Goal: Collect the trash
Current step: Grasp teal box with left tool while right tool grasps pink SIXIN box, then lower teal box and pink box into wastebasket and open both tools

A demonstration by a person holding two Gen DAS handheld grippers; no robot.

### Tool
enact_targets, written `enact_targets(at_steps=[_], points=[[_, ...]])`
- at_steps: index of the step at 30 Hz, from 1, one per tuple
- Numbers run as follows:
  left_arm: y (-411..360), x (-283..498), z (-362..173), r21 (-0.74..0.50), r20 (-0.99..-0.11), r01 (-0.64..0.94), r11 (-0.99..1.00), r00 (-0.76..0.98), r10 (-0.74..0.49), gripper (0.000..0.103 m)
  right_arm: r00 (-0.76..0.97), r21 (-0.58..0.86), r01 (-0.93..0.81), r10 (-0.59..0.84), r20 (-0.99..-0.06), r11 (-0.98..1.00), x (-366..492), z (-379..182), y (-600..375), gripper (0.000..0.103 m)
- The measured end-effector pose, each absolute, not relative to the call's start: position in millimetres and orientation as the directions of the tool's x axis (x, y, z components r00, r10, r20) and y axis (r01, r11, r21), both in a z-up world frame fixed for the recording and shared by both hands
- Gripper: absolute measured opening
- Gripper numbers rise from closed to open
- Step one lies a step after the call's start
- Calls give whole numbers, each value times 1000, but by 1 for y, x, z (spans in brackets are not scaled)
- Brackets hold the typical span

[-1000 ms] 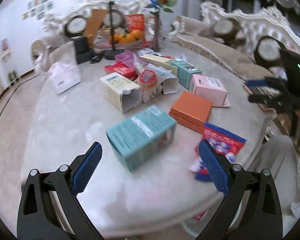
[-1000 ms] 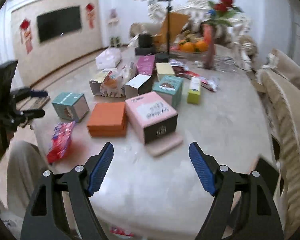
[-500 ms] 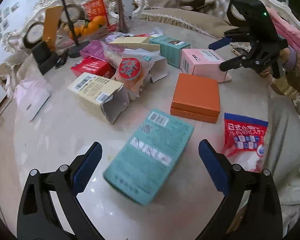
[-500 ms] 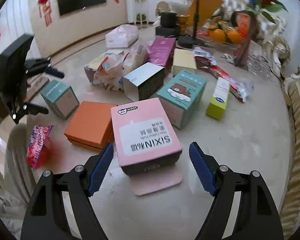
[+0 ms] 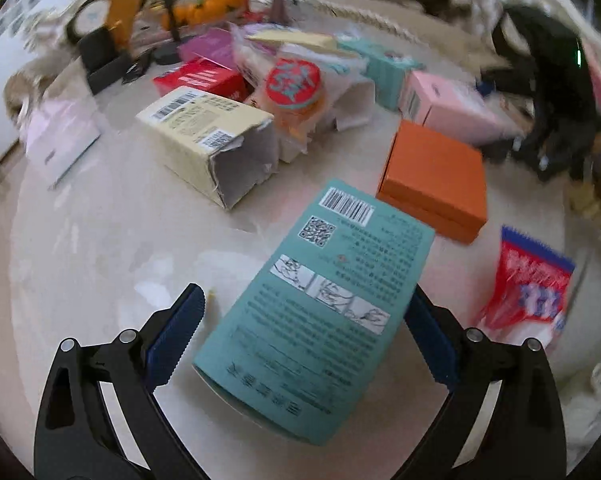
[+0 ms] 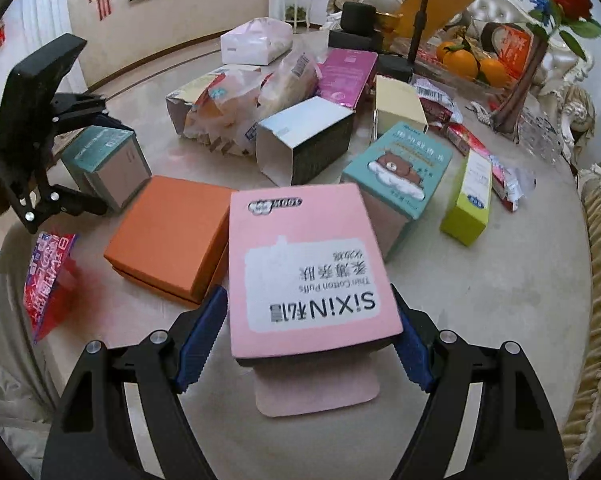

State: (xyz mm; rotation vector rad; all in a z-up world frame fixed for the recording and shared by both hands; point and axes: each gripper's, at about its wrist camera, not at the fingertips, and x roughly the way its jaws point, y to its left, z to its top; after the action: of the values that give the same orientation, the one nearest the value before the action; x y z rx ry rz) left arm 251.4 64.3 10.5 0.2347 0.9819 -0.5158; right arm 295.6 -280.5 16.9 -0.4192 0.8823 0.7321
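Observation:
A teal box point(image 5: 316, 304) lies flat on the marble table point(image 5: 80, 260), printed side up, between the fingers of my left gripper point(image 5: 304, 340). Those jaws stand open; the left pad point(image 5: 176, 340) is clear of the box, the right one sits close to its edge. In the right wrist view a pink cotton-puff box point(image 6: 308, 276) with a loose flap sits between the wide-apart fingers of my right gripper point(image 6: 307, 340), its pads close beside the box's sides. The left gripper's body point(image 6: 40, 128) shows over the teal box point(image 6: 108, 164).
An orange box point(image 6: 172, 236) lies between the two boxes, a red snack bag point(image 5: 528, 288) at the table edge. Behind are a torn cream box point(image 5: 208, 140), a teal bear box point(image 6: 396, 172), a lime box point(image 6: 470, 200), wrappers, oranges and a rose vase point(image 6: 532, 52).
Both grippers have come down and forward. The teal box now lies between the left fingers and the pink box between the right fingers. Neither pair of jaws has changed its width.

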Motion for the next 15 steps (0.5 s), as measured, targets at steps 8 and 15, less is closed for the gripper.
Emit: enact_targets(at_steps=[8, 15], points=[[60, 239, 14, -36, -821, 420, 907, 505, -267, 49, 445, 26, -634, 392, -806, 773, 291, 15, -288, 61], [82, 219, 33, -121, -758, 302, 945, 587, -285, 49, 489, 117, -560, 441, -752, 820, 274, 30, -307, 61]])
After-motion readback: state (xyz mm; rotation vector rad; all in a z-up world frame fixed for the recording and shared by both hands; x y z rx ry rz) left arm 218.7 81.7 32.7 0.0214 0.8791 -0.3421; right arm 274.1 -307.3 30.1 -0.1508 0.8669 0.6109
